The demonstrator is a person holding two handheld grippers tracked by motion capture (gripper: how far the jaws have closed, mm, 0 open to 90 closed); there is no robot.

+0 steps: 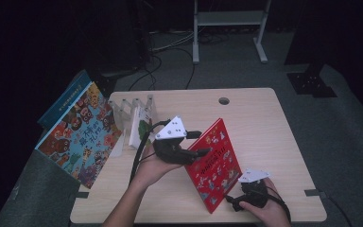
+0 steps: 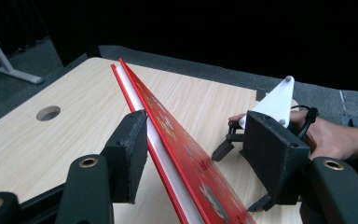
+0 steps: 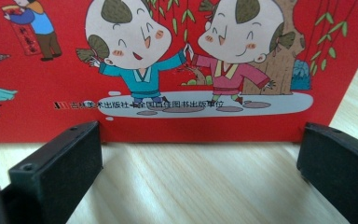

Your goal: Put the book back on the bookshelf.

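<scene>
A red picture book (image 1: 215, 163) stands tilted on its lower edge near the front of the wooden table (image 1: 264, 127). My left gripper (image 1: 196, 144) straddles the book's upper edge (image 2: 168, 130), one jaw on each side. One pad (image 2: 130, 154) lies against the back of the book. The other pad (image 2: 270, 158) stands apart from the red cover, so the jaws are open around it. My right gripper (image 1: 234, 201) sits low at the book's near bottom corner. Its jaws (image 3: 200, 140) are wide open and face the cover's lower edge (image 3: 191, 126), with nothing between them.
A large blue picture book (image 1: 78, 135) leans off the table's left side. A clear divider rack (image 1: 130, 111) holds a white book (image 1: 139, 127) behind my left hand. A cable hole (image 1: 224, 100) sits at the back. A metal stand (image 1: 229, 28) is on the floor beyond.
</scene>
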